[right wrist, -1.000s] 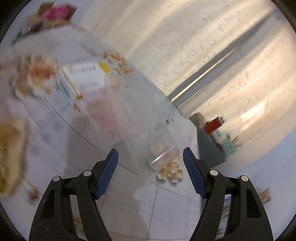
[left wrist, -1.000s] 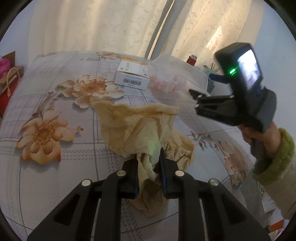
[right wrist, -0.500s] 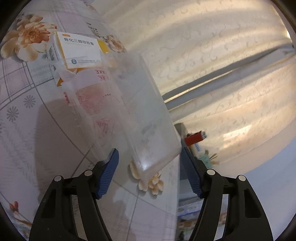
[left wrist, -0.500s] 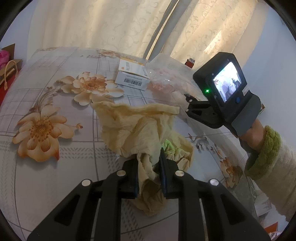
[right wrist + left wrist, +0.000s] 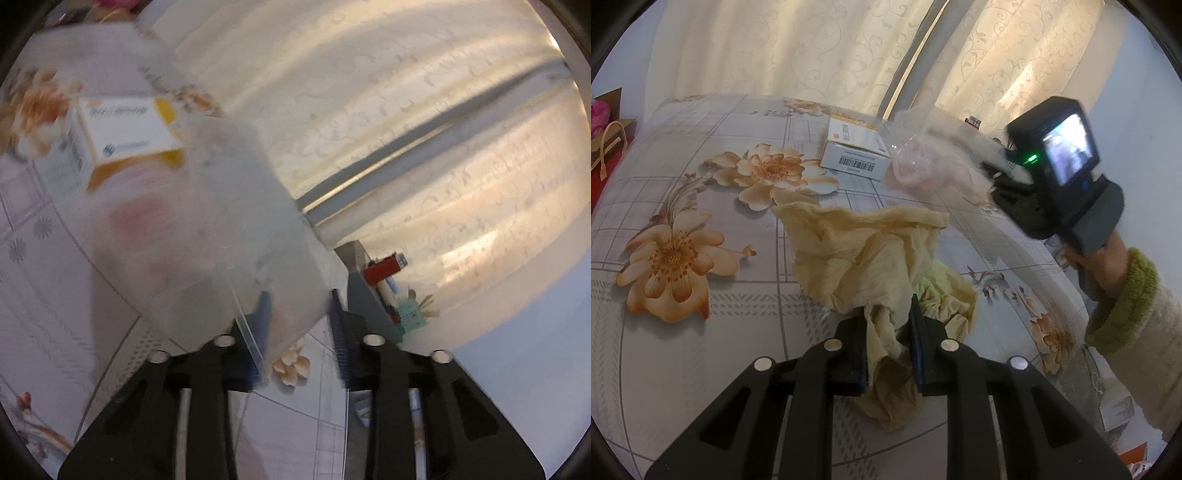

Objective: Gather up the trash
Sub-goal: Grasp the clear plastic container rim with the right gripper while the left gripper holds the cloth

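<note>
Motion blur smears the clear plastic wrapper (image 5: 221,236) and box (image 5: 122,133) print

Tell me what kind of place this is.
Likely a room in a home: a table under a floral tablecloth, patterned curtains close behind it, and household clutter such as a small white box and a paper bag beside it.

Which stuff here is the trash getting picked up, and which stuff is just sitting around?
Part of the job:
- yellow bag, pinched by the left gripper
- clear plastic wrapper, pinched by the right gripper
- small box, probably

Just around:
- flowered tablecloth
- curtains
- red lighter
</note>
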A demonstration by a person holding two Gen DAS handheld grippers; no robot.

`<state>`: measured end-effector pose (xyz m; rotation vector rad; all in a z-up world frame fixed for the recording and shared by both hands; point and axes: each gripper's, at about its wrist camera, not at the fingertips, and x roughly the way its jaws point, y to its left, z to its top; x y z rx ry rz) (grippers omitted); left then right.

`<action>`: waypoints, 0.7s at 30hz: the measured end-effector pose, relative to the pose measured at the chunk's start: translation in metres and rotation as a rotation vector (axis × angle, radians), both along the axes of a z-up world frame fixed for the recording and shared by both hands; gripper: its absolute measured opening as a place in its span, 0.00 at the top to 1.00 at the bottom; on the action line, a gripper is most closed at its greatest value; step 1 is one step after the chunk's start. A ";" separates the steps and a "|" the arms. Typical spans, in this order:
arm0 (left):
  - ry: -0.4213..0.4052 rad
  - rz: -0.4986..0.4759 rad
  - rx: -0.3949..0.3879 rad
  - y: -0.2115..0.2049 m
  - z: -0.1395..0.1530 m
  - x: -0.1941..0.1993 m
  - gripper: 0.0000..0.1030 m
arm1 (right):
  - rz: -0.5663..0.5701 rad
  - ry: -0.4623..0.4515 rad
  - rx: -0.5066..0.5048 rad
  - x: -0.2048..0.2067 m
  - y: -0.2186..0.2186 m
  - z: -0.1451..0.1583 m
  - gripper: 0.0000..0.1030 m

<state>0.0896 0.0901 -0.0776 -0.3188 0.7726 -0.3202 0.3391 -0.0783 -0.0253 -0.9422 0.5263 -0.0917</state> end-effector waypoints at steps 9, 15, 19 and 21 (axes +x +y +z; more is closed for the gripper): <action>0.004 0.006 0.000 -0.002 0.000 0.002 0.83 | -0.111 0.086 0.310 -0.003 -0.048 0.038 0.86; 0.004 0.012 -0.011 -0.001 -0.001 0.002 0.83 | -0.168 0.159 0.616 -0.021 -0.080 0.064 0.86; 0.006 0.016 -0.012 0.000 -0.002 0.003 0.83 | -0.224 0.214 0.811 -0.031 -0.107 0.074 0.86; 0.009 0.017 -0.011 0.000 -0.002 0.003 0.83 | -0.275 0.271 0.955 -0.034 -0.131 0.073 0.86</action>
